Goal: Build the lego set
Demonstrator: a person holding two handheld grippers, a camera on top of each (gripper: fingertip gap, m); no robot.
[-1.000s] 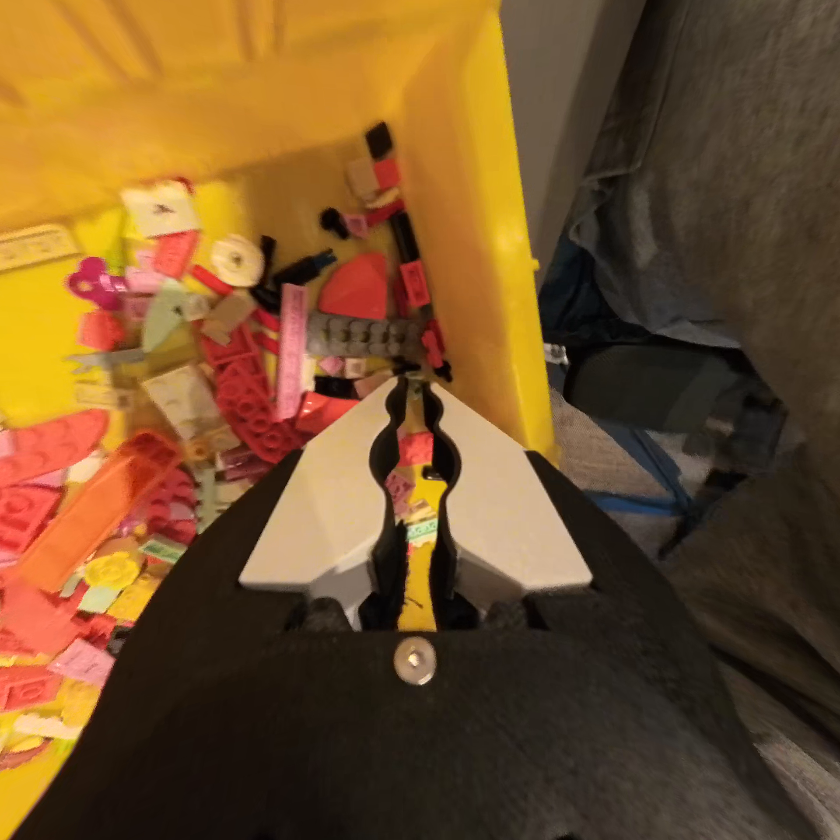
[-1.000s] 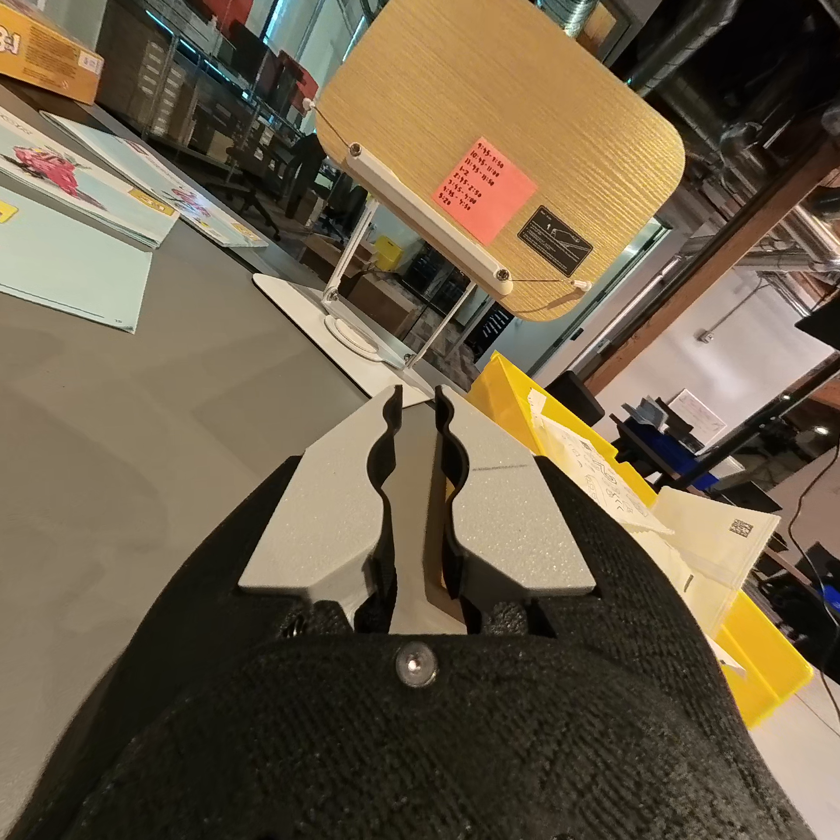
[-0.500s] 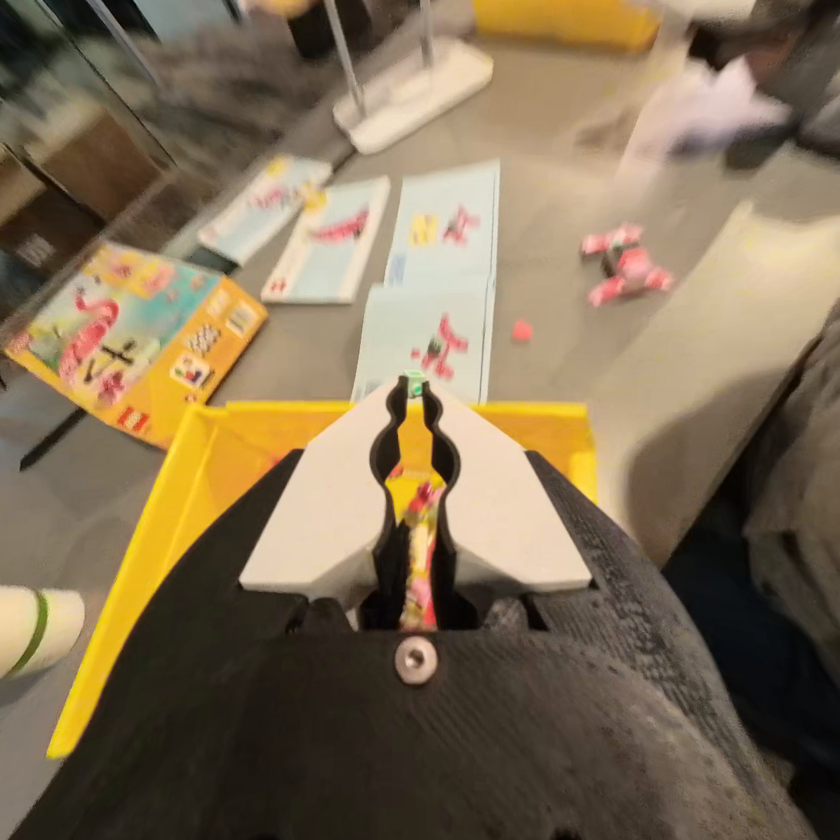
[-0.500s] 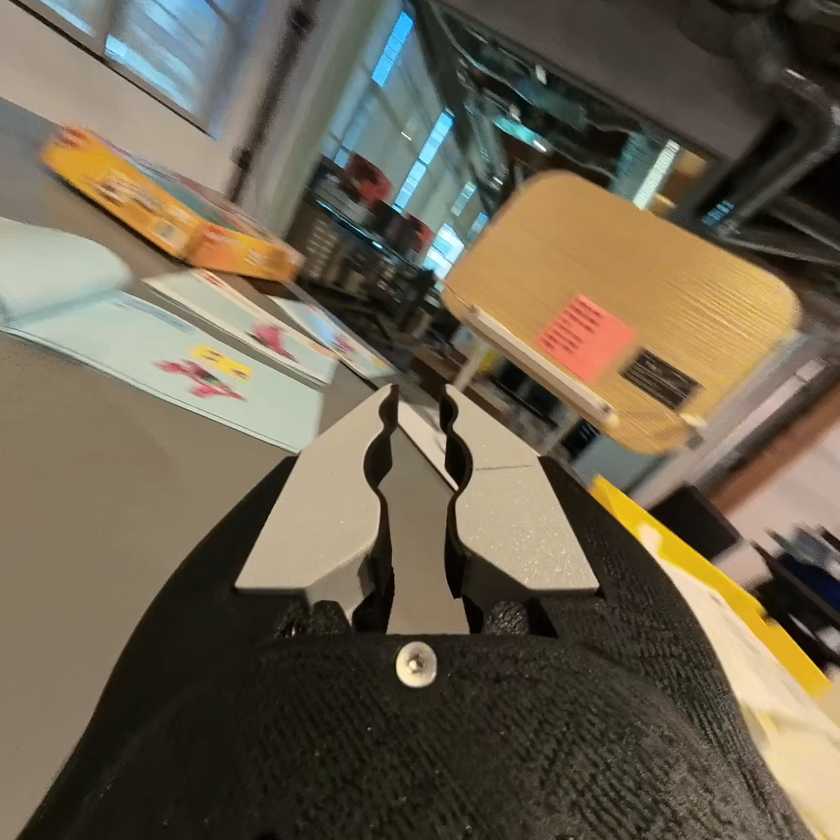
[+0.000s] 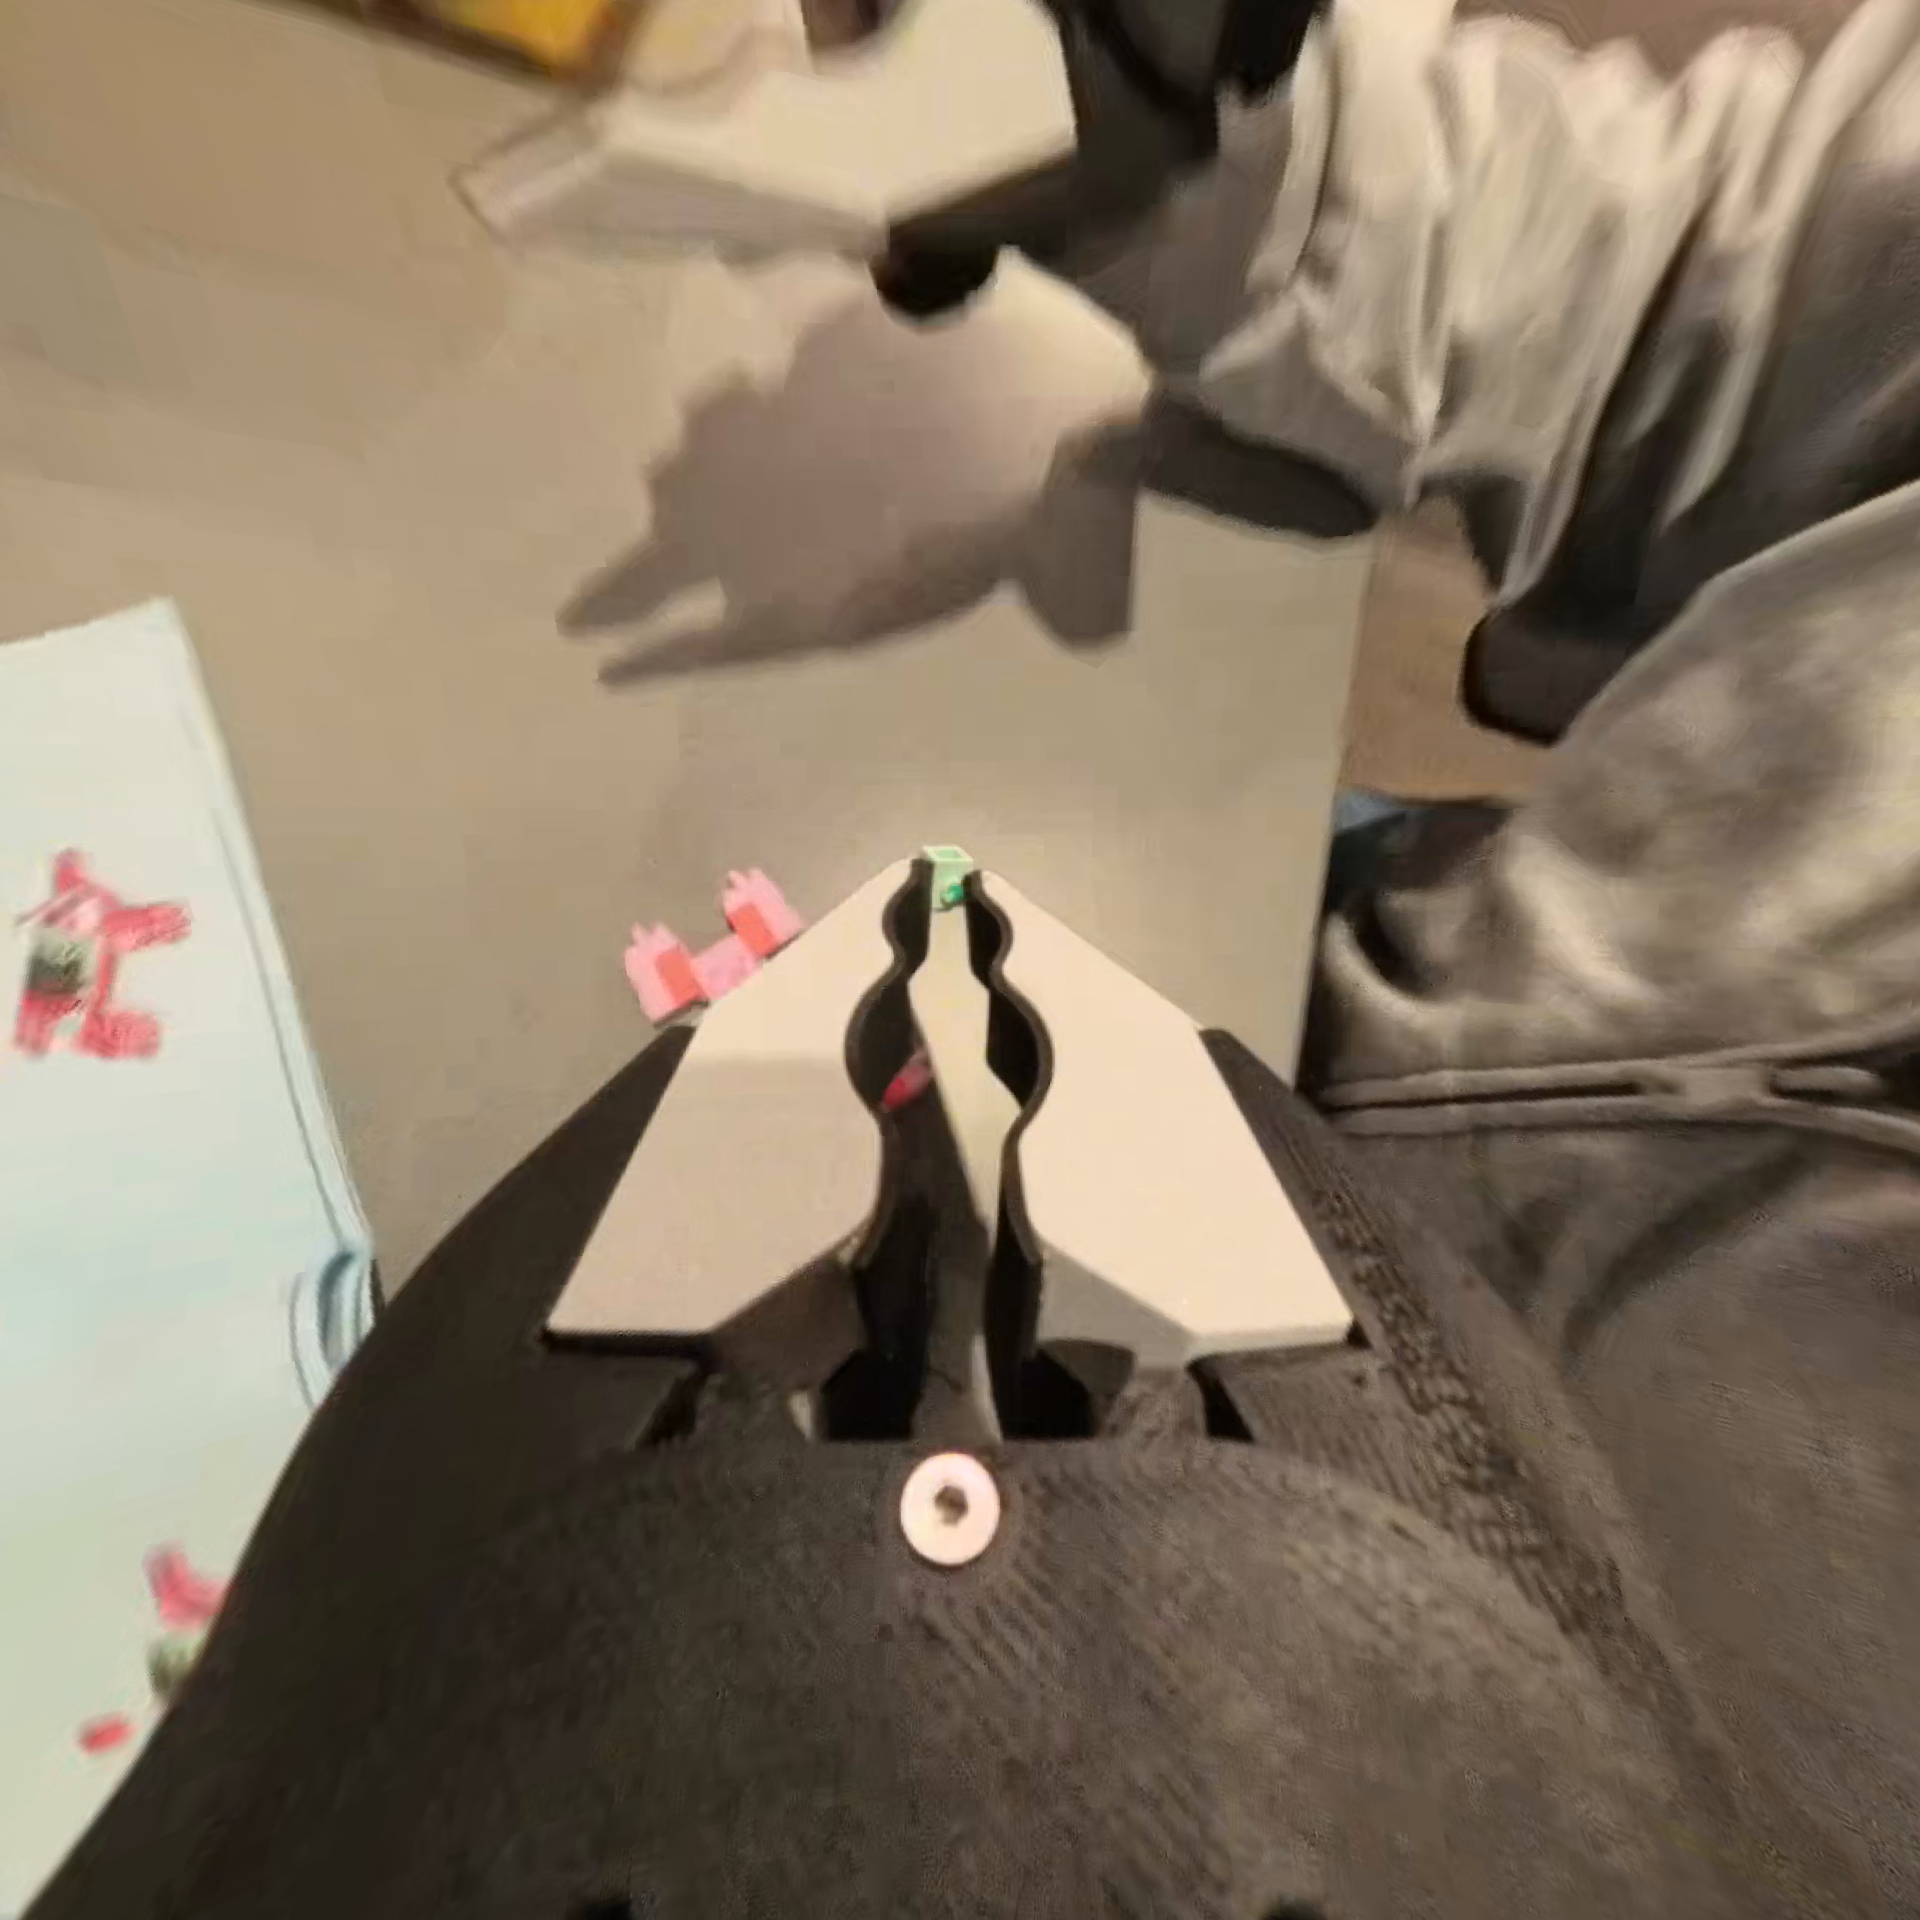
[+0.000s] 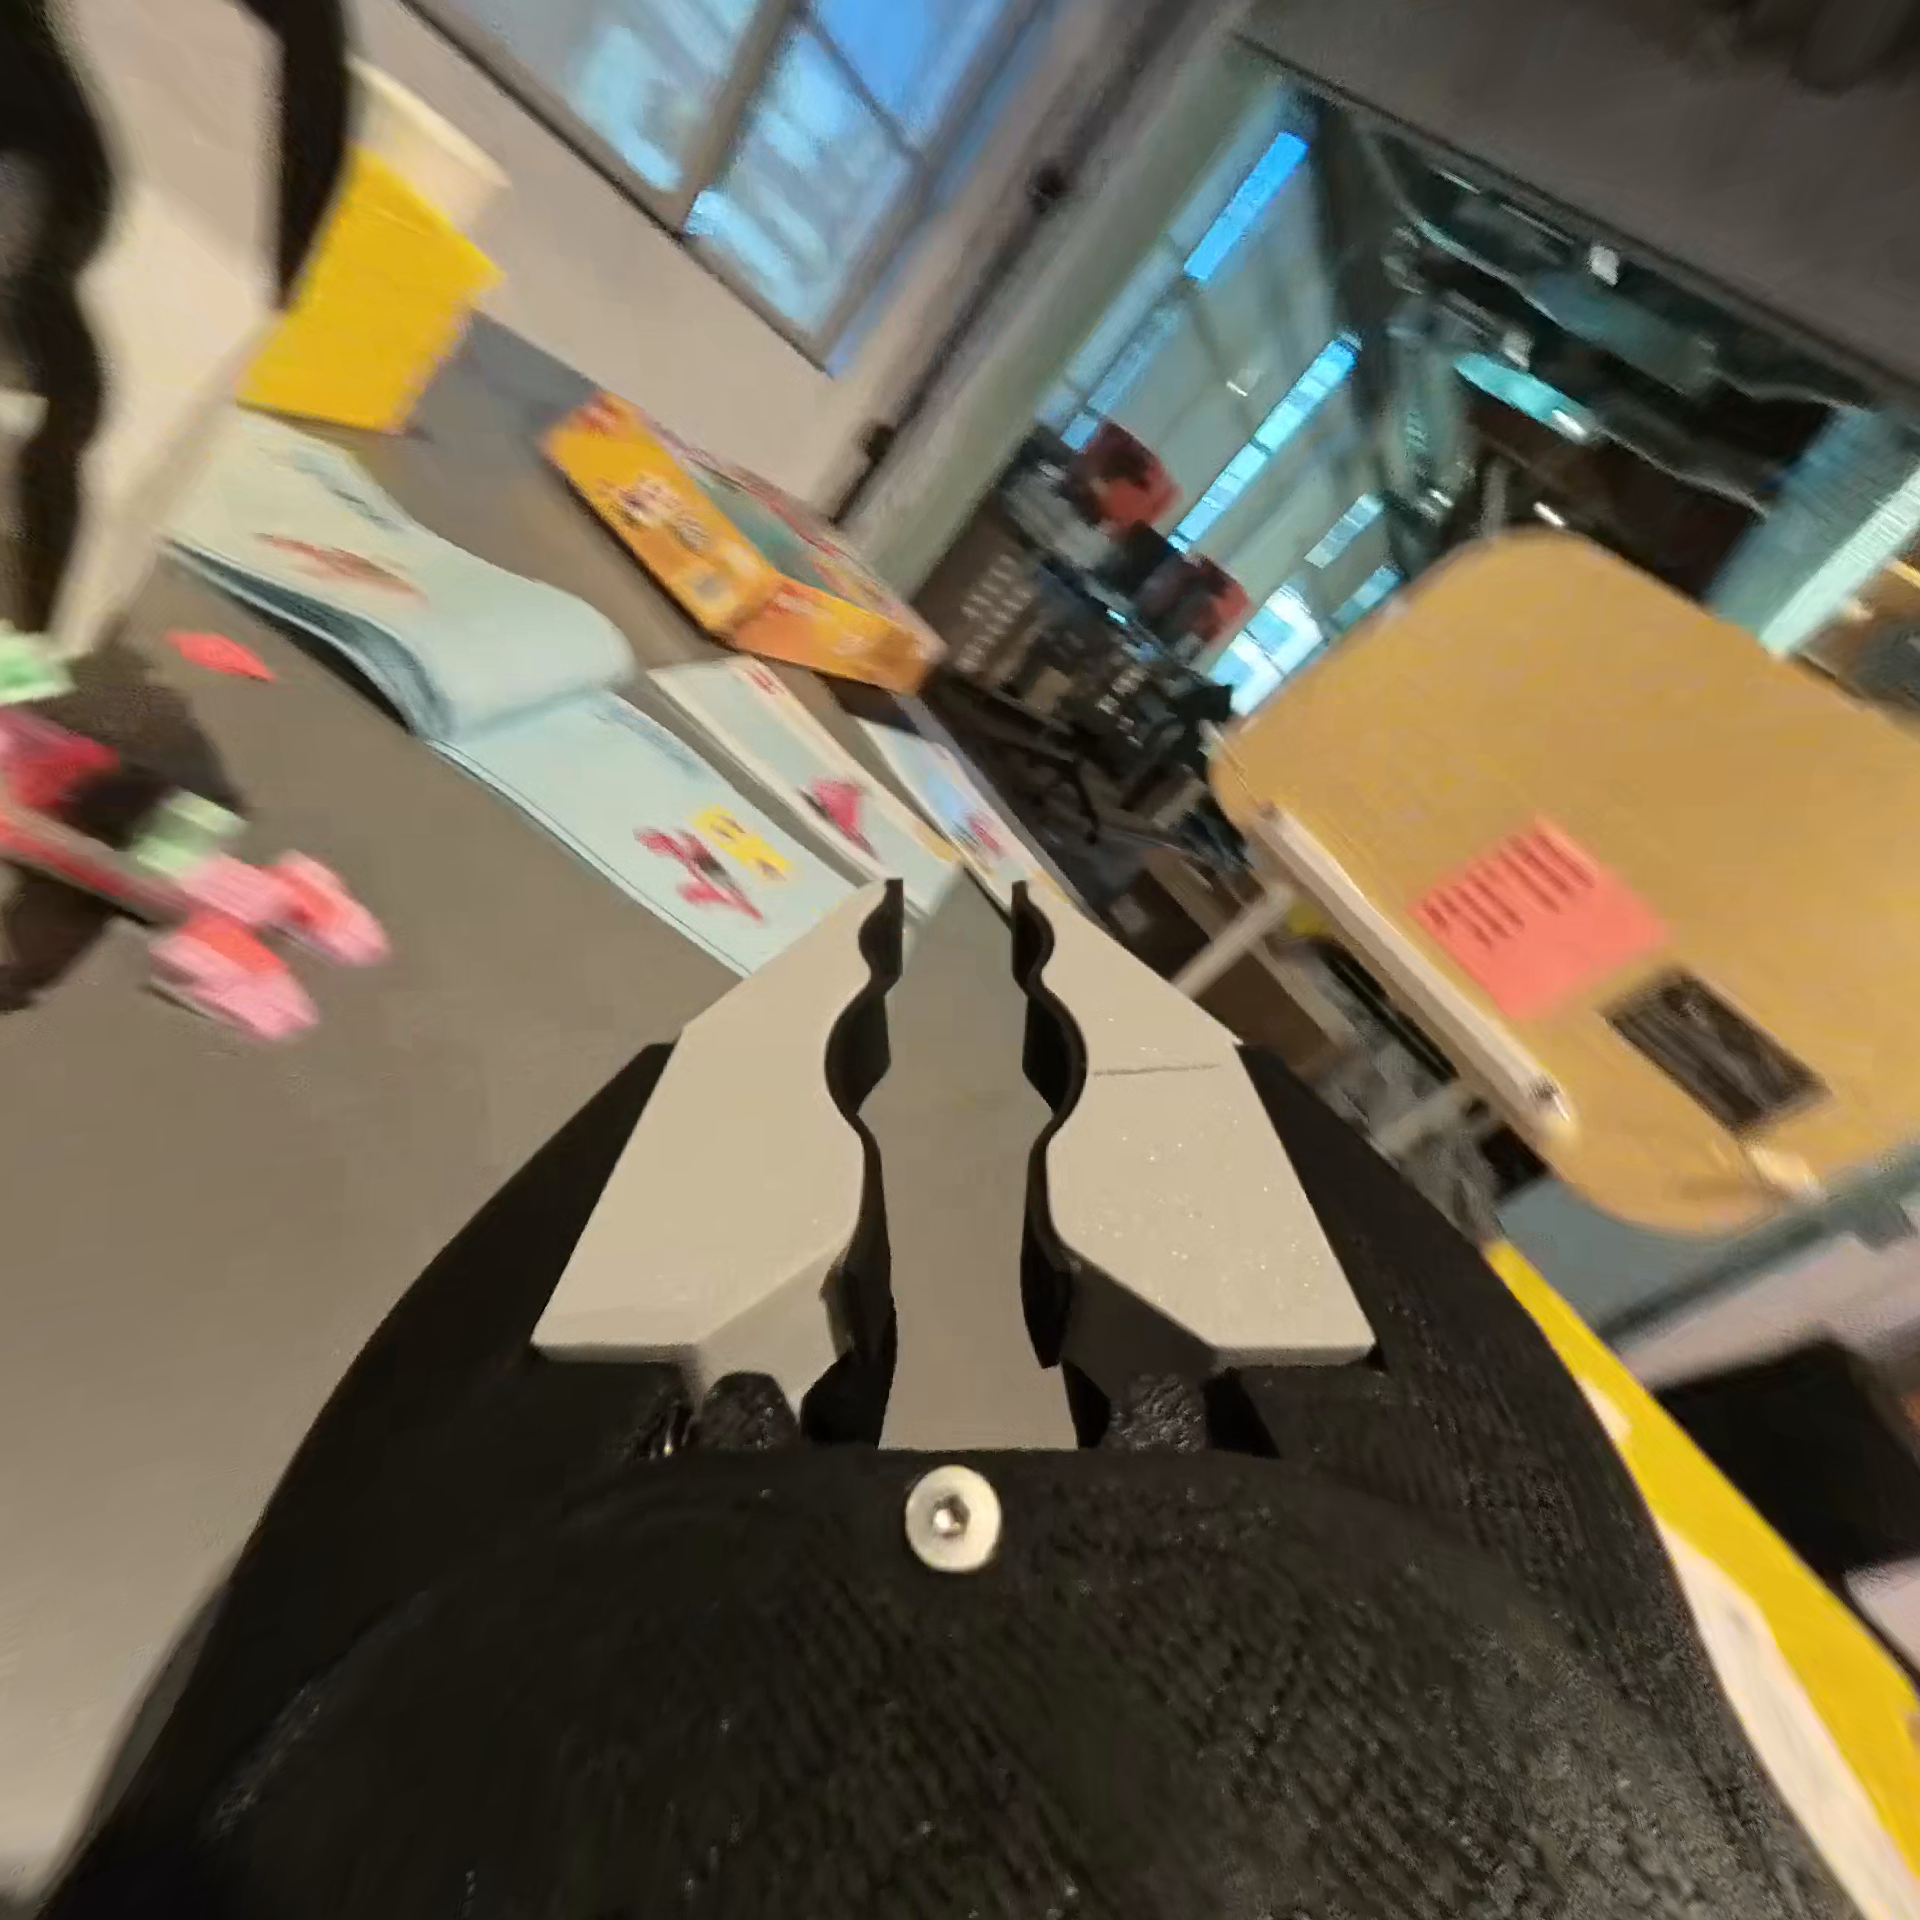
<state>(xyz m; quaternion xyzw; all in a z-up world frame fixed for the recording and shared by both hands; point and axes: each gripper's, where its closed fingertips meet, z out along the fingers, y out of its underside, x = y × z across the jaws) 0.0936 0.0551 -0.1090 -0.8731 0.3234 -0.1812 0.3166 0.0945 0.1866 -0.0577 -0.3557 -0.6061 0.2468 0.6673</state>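
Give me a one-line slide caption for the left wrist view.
Left gripper pinching a small green Lego piece at its fingertips above the grey table, beside a pink partial build.

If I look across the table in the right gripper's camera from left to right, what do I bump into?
Pink lego model → open instruction booklet → orange lego box → wooden board on a stand, with the open right gripper in front.

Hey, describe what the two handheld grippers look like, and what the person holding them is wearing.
Both match: the left gripper and right gripper each have two pale grey wedge-shaped fingers with wavy black inner edges, set in a black textured body with one silver screw. No cables show. The person wears a grey sleeve.
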